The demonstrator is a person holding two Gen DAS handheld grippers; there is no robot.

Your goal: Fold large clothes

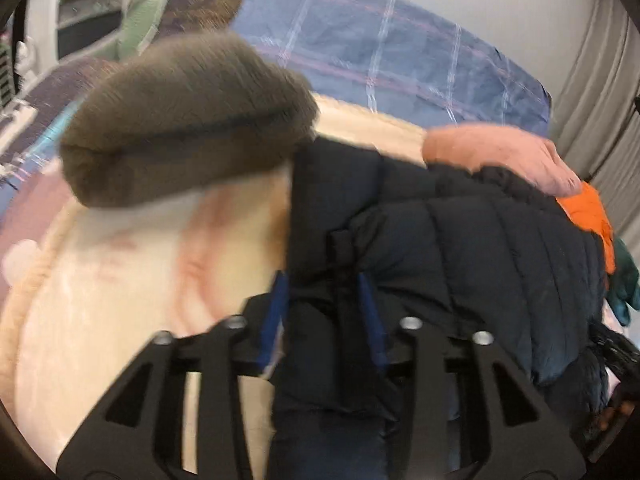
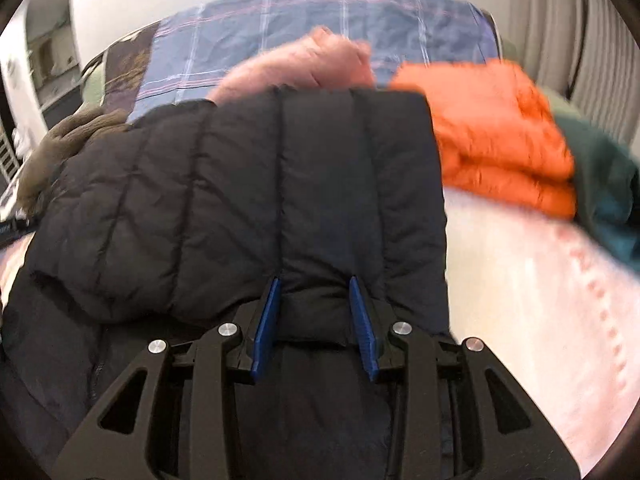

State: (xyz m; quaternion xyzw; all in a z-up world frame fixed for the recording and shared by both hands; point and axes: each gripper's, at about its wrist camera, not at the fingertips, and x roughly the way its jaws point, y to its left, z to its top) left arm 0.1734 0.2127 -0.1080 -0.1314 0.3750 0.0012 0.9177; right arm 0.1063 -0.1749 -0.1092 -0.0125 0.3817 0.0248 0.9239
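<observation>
A black quilted puffer jacket (image 2: 240, 168) lies on a cream and pink bedspread (image 2: 520, 280). In the right wrist view its padded edge bulges between the blue pads of my right gripper (image 2: 314, 308), which is shut on it. In the left wrist view the same jacket (image 1: 460, 240) fills the right half, and a fold of it runs up between the blue pads of my left gripper (image 1: 322, 296), which pinches it. That view is motion-blurred.
A folded brown fuzzy garment (image 1: 188, 120) lies at the left, a pink one (image 2: 304, 64) behind the jacket. A folded orange jacket (image 2: 496, 132) and a teal garment (image 2: 608, 184) lie at the right. A blue checked blanket (image 2: 280, 28) lies behind, a curtain (image 2: 580, 40) at the right.
</observation>
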